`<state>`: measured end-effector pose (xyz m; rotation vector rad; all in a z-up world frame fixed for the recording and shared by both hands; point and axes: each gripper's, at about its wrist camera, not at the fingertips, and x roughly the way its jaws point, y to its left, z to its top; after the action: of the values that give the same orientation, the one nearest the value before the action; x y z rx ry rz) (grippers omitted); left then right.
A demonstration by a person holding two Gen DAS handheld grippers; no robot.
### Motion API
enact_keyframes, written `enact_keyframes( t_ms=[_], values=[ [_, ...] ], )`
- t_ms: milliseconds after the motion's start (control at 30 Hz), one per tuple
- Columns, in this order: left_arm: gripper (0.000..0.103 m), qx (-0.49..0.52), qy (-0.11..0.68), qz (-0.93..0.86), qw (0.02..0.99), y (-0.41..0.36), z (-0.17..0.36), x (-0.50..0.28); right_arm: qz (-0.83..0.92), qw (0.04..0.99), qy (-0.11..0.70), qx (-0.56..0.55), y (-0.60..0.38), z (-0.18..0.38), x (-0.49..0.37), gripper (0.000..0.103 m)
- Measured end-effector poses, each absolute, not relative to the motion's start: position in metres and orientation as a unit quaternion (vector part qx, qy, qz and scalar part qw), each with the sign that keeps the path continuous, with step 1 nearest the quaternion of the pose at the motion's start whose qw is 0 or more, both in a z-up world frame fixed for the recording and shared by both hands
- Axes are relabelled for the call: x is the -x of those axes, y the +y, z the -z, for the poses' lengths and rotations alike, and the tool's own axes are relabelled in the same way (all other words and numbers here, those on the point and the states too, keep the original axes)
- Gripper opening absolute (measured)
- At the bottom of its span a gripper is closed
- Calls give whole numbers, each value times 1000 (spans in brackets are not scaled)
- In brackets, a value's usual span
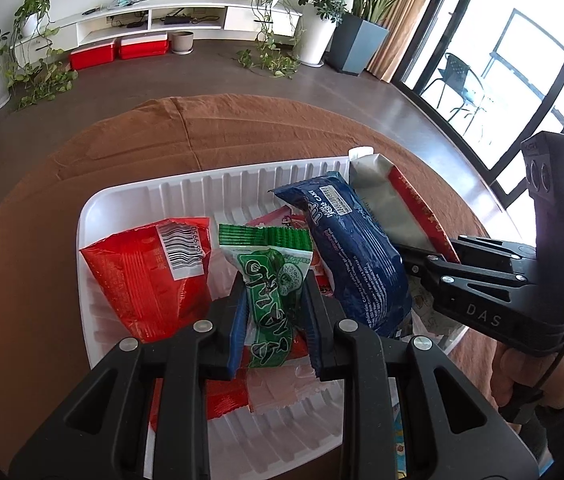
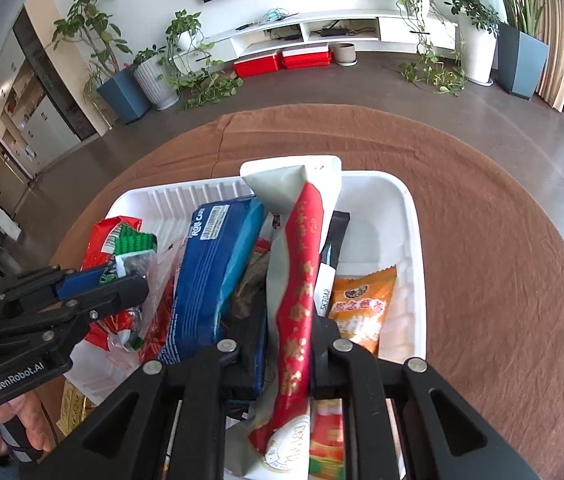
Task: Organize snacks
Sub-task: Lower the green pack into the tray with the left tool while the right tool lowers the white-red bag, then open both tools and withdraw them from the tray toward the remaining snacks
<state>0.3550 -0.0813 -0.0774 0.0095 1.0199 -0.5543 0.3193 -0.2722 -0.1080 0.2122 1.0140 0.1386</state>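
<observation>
A white ribbed tray (image 1: 209, 184) (image 2: 410, 208) on a brown-clothed table holds several snack packs. My left gripper (image 1: 271, 304) (image 2: 101, 288) is shut on a green and white snack packet (image 1: 273, 276), held upright over the tray's left part. My right gripper (image 2: 277, 344) (image 1: 422, 260) is shut on a long grey pack with a red stripe (image 2: 294, 280) (image 1: 394, 204), tilted up above the tray's right side. A blue roll cake pack (image 1: 358, 248) (image 2: 209, 268) leans between them. A red pack (image 1: 141, 276) lies left; an orange packet (image 2: 362, 304) lies right.
The brown tablecloth (image 1: 241, 132) (image 2: 502, 260) spreads around the tray to the round table's edge. More small packets lie at the near edge outside the tray (image 2: 73, 404). Beyond are floor, potted plants, red boxes (image 1: 117, 50) and a white TV shelf.
</observation>
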Motion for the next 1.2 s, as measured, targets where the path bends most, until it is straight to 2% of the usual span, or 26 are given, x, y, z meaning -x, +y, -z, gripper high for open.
enact_keyframes(
  t_ms=[267,333,400,433,467,533,700,733,800,933,1000,1033,1100,1200],
  values=[
    [27,-6,477,263,838,-85,85,-357,-64,869,483,-91,-273,109,-320,17],
    [30,-9,477,261,839,-86,84,-359,-62,867,484,-96,-274,107,-320,19],
    [35,-8,476,260,840,-86,83,-358,-63,867,484,-101,-274,105,-319,34],
    [41,-9,475,260,841,-86,82,-358,-63,870,479,-99,-274,102,-318,37],
    [43,-11,473,259,842,-87,81,-358,-62,872,476,-96,-273,101,-317,40],
    [43,-13,473,260,842,-88,80,-357,-61,873,475,-97,-274,99,-317,40],
    [52,-15,467,261,845,-87,76,-354,-59,875,471,-96,-276,95,-313,41],
    [57,-15,465,261,846,-87,74,-353,-58,876,469,-96,-277,93,-311,42],
    [65,-14,459,264,848,-86,70,-350,-58,878,464,-99,-279,89,-308,53],
    [81,-14,445,270,854,-83,57,-337,-59,882,455,-106,-281,79,-296,62],
    [89,-11,438,270,857,-79,49,-328,-64,886,446,-112,-281,71,-288,71],
    [96,-10,435,271,859,-77,45,-324,-68,888,440,-115,-281,67,-283,72],
    [103,-10,426,269,864,-71,36,-312,-74,894,426,-116,-280,56,-269,77],
    [103,-1,410,276,869,-58,23,-291,-82,903,405,-116,-276,44,-247,84]
  ],
)
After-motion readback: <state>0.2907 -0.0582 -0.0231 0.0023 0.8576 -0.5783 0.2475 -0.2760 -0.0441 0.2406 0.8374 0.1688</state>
